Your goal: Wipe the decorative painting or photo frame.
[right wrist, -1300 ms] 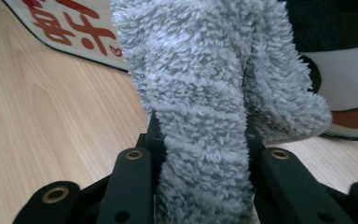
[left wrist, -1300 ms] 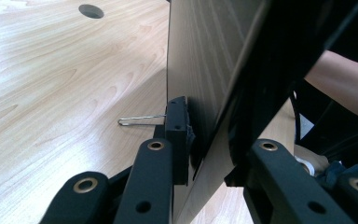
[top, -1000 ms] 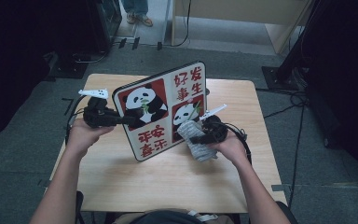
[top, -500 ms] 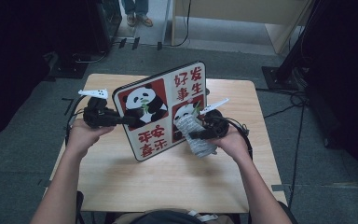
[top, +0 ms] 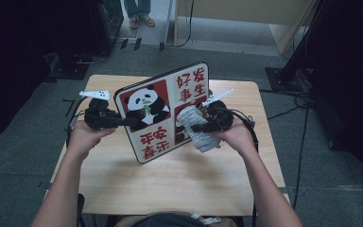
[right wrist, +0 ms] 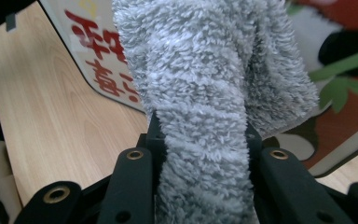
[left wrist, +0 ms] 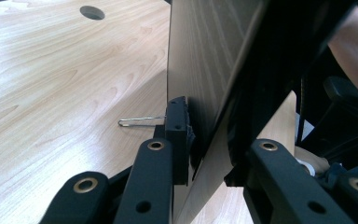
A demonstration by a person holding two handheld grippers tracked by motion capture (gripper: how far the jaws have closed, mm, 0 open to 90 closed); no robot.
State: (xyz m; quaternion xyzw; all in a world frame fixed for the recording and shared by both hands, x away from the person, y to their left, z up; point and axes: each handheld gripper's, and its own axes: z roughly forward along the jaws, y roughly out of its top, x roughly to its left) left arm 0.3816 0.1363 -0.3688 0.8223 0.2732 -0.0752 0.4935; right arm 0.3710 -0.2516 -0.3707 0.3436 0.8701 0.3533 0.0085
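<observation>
Here the panda board (top: 163, 113), a flat panel printed with two pandas and red characters, stands tilted on edge over the middle of the wooden table (top: 179, 179). The left gripper (top: 123, 122) clamps the board's left edge; in the left gripper view its jaws close on the panel (left wrist: 200, 70) from both sides, with the plain wooden back facing the camera. The right gripper (top: 196, 127) grasps a grey fluffy cloth (top: 196, 127), pressed against the printed face at the lower right panda. In the right gripper view the cloth (right wrist: 205, 116) bulges between the clenched jaws, the board (right wrist: 102, 56) just behind it. Cables trail from both grippers across the tabletop.
</observation>
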